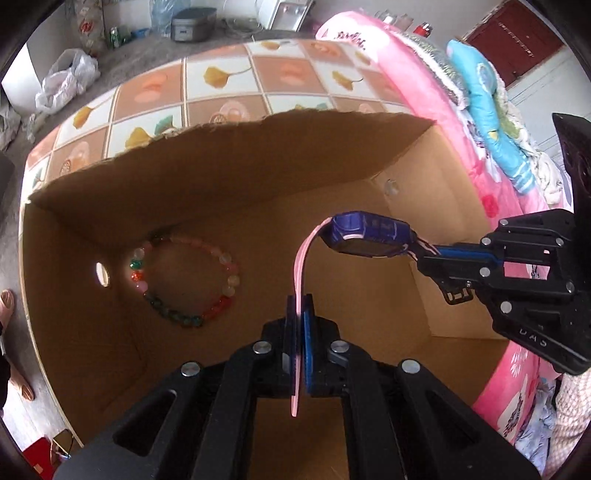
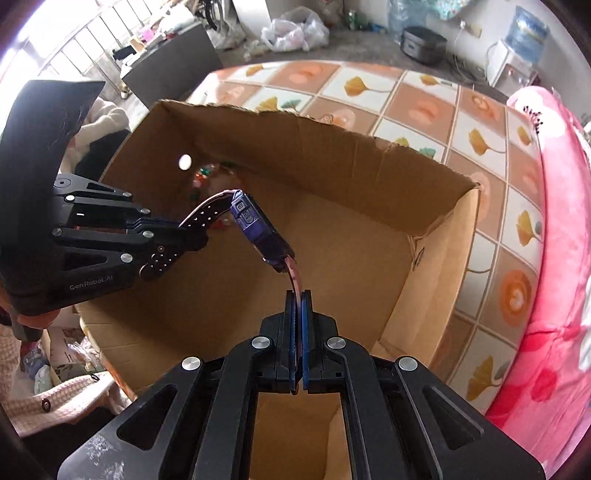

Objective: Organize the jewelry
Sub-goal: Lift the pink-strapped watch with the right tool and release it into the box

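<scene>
A blue watch (image 1: 365, 234) with a pink strap hangs over the open cardboard box (image 1: 221, 173). My left gripper (image 1: 300, 306) is shut on one end of the strap. My right gripper (image 1: 424, 254) is shut on the other end, coming in from the right. In the right wrist view the watch (image 2: 258, 230) stretches between my right gripper (image 2: 299, 299) and my left gripper (image 2: 192, 236). A bead bracelet (image 1: 184, 280) of pink, green and red beads lies on the box floor at the far left corner; it shows partly in the right wrist view (image 2: 201, 177).
The box (image 2: 424, 229) stands on a bed with a tiled leaf-pattern cover (image 1: 229, 77). A pink blanket (image 2: 554, 258) lies to the right of it. Beyond the bed, the floor has plastic bags (image 1: 66, 81) and a rice cooker (image 1: 192, 24).
</scene>
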The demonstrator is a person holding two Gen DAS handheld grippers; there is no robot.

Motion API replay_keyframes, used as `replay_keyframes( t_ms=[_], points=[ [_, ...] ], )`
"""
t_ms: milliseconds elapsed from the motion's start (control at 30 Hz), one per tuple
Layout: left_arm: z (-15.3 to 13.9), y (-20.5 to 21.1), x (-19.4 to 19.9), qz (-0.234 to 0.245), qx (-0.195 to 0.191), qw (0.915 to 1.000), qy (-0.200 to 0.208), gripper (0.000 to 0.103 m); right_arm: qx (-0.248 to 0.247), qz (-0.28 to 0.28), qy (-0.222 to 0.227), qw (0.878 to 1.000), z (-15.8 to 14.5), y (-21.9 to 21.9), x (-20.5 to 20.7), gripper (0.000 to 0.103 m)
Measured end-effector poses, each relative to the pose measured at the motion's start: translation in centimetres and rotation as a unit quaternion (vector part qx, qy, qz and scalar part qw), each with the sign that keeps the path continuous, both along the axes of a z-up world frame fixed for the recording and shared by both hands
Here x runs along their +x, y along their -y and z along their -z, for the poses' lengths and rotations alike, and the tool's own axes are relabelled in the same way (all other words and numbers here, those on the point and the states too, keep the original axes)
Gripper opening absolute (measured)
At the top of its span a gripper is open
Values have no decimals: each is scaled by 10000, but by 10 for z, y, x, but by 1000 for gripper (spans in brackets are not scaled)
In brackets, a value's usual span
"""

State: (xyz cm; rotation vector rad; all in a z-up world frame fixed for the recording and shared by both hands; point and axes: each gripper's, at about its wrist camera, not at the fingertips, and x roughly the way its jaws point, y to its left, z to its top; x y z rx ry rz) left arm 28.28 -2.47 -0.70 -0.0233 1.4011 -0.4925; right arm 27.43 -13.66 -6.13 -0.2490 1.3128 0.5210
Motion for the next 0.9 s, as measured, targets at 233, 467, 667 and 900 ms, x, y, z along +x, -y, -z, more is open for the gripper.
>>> replay_keyframes(
  t_ms=[233,467,667,900],
  points=[
    [40,-4,38,-389,-45,9956,-849,3,-530,-99,-182,9984,22,-10,29,2],
    [45,-17,45,-636,-167,9935,-928,5,-618,-79,318,9975,9,-4,29,9],
    [38,-25,43,-735,-242,9931,-880,19,-591,4,604,9964,-2,4,20,15],
    [8,-39,29,-875,-447,9942,-432,49,-432,71,871,9952,-21,11,13,22]
  ],
)
